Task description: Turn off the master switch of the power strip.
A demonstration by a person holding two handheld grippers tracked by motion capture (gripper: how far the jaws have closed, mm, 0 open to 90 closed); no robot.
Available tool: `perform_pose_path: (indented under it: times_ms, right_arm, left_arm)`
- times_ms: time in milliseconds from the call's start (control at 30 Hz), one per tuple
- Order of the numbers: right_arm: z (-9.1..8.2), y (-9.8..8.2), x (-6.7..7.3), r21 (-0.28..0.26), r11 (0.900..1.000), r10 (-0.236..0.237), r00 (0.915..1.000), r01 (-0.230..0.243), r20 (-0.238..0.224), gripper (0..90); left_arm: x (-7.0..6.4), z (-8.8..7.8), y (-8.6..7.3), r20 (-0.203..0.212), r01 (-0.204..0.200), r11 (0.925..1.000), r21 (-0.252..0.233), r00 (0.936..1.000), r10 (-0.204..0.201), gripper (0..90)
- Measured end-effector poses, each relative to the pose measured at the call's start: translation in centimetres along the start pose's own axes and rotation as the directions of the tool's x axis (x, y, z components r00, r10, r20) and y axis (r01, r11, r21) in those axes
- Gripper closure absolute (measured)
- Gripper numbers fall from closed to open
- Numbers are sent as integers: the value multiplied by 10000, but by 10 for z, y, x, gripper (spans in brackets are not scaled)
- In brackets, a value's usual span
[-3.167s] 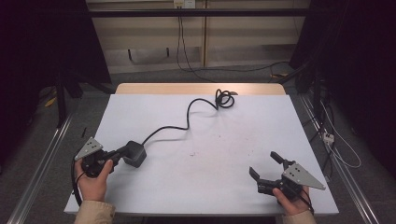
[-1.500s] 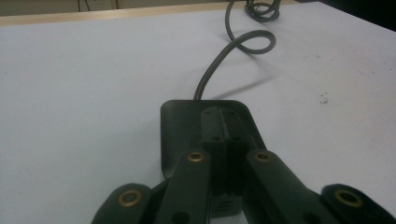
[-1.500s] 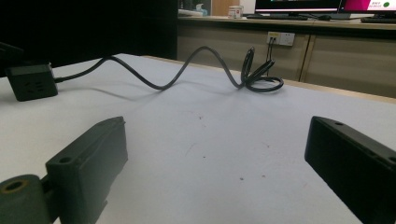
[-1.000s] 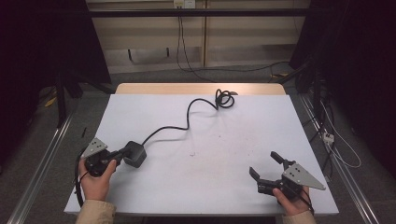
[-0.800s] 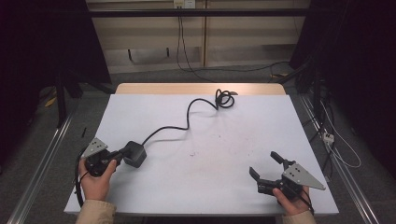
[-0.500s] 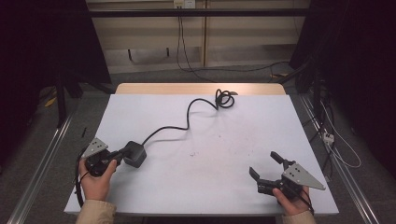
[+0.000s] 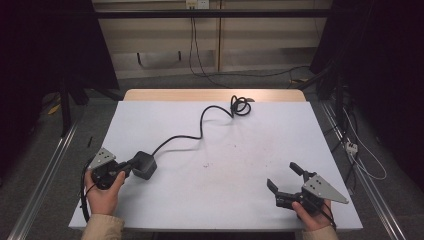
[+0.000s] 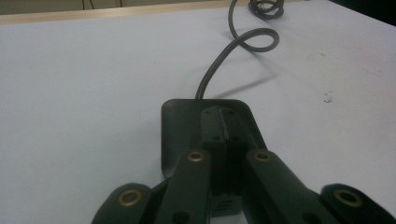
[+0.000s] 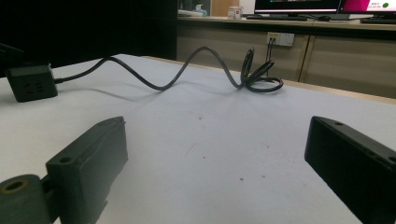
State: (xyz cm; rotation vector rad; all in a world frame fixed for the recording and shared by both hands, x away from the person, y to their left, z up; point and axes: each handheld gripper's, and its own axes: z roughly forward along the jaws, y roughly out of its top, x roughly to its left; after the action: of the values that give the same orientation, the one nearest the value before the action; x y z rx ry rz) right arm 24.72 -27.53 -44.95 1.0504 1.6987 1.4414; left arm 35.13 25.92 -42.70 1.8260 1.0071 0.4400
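Note:
A black power cube lies on the white table at the front left, and its black cable snakes back to a coil near the far edge. My left gripper is shut, its tips against the cube's left side. In the left gripper view the two jaws of the left gripper press together over the cube, nothing between them. My right gripper stands open at the front right, far from the cube. Its right gripper view shows the gripper, the cube and the cable.
A wooden strip borders the table's far edge. Metal rails run along both sides on the floor, with loose cables at the right. Beyond the table stands a counter with monitors.
Since 3.2 s ago my left hand and gripper have edged slightly right toward the cube. Nothing has visibly moved in the last second. The right gripper has stayed still.

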Motion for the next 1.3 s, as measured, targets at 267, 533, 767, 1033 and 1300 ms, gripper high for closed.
perform_pose_path:
  times_ms: [267, 533, 767, 1033, 1300]
  right_arm:
    - [0, 0, 0, 1, 10000, 1, 10000, -1, 9, 53]
    - [-1, 0, 0, -12, 10000, 7, 10000, -7, 24, 53]
    - [-1, 0, 0, -9, 10000, 3, 10000, -3, 37, 53]
    - [-1, 0, 0, -17, 10000, -11, 10000, 11, 36, 52]
    - [-1, 0, 0, -19, 10000, -16, 10000, 16, 32, 53]
  left_arm:
    - [0, 0, -1, -21, 58, 10000, -11, 10000, -58, 900]
    - [-2, 0, 0, -117, 136, 9999, 20, 9998, -136, 900]
    - [-3, 0, -1, -208, 151, 9999, 65, 9997, -150, 900]
    - [-4, 0, -1, -283, 163, 9999, 28, 9995, -162, 900]
    - [-3, 0, -1, -251, 192, 9998, 8, 9995, -192, 900]
